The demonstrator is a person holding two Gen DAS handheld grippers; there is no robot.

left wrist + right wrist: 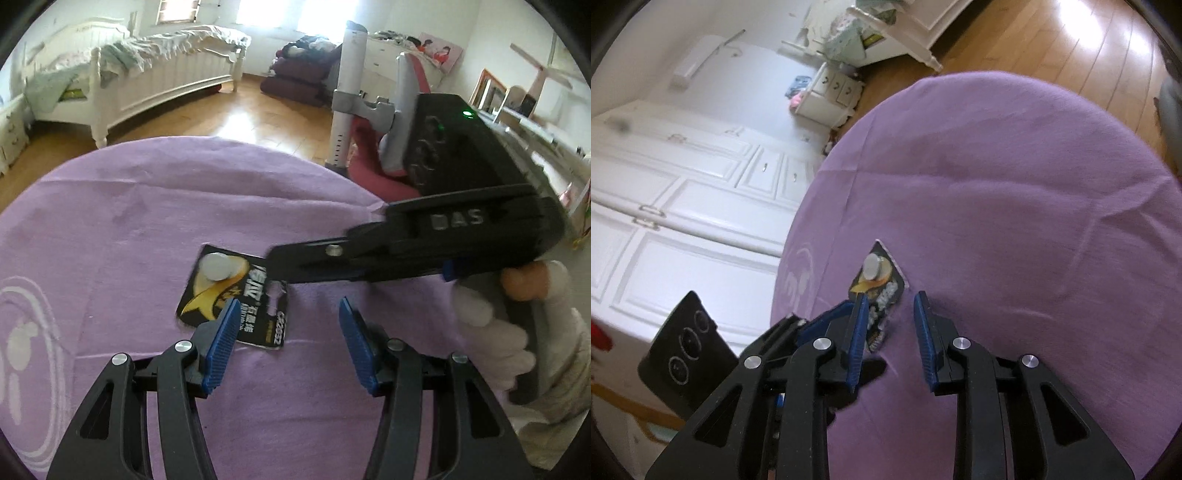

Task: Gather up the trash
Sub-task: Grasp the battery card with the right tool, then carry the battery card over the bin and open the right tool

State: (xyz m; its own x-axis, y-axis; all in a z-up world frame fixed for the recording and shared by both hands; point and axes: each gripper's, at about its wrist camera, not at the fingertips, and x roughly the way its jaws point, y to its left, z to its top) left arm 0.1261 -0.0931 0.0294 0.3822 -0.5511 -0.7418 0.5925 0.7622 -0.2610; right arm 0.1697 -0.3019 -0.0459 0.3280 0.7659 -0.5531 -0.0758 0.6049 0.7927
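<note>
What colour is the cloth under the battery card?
Purple cloth with a white pattern; clearest in the left wrist view.

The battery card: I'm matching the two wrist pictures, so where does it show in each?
Left wrist view: the battery card lies flat at lower centre, its near corner behind the left tongs' left pad.
Right wrist view: the battery card lies at centre, just beyond the right tongs.
Shared landmark: the purple cloth beneath it.

Bare purple cloth (129, 221) around battery card (236, 295)
</note>
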